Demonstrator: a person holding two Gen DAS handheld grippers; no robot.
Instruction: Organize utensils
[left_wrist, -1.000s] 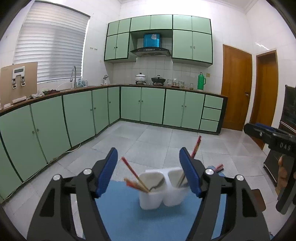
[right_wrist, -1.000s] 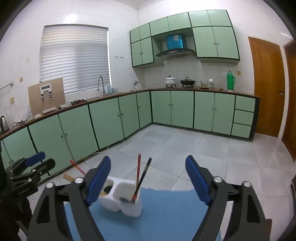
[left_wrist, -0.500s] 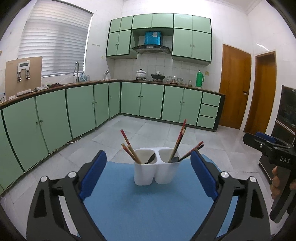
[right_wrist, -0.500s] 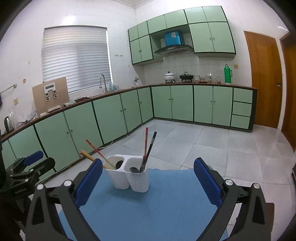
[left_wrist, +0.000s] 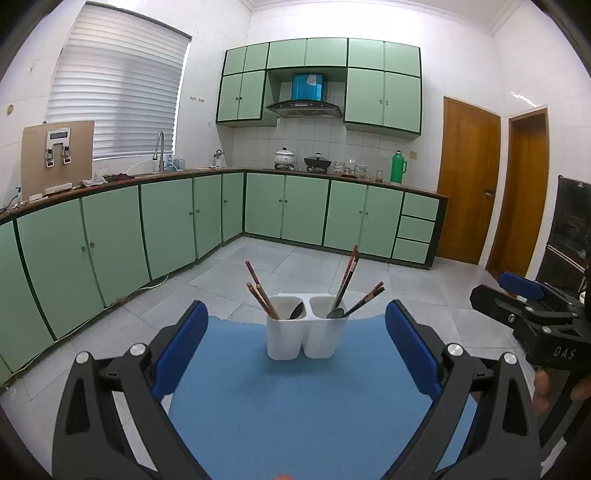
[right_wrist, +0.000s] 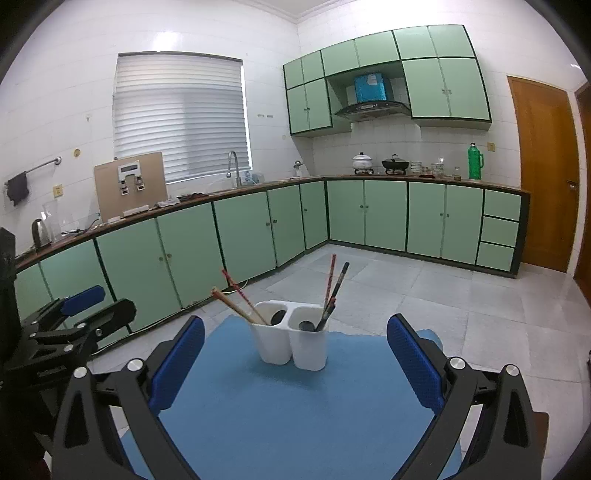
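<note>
A white two-compartment utensil holder (left_wrist: 306, 334) stands upright at the far part of a blue mat (left_wrist: 288, 413); it also shows in the right wrist view (right_wrist: 290, 341). Its left compartment holds red and wooden chopsticks (left_wrist: 258, 290) and a dark spoon (left_wrist: 297, 311). Its right compartment holds more chopsticks (left_wrist: 349, 275) and a dark spoon (left_wrist: 335, 313). My left gripper (left_wrist: 293, 347) is open and empty, set back from the holder. My right gripper (right_wrist: 295, 356) is open and empty, also set back. Each gripper shows at the edge of the other's view.
The blue mat (right_wrist: 295, 406) covers a small table over a grey tiled floor (left_wrist: 258, 273). Green kitchen cabinets (left_wrist: 166, 229) line the left and back walls. Wooden doors (left_wrist: 467, 184) stand at the right.
Both grippers have pulled back and risen from the holder, which now looks smaller and farther. Both sets of fingers have spread wider.
</note>
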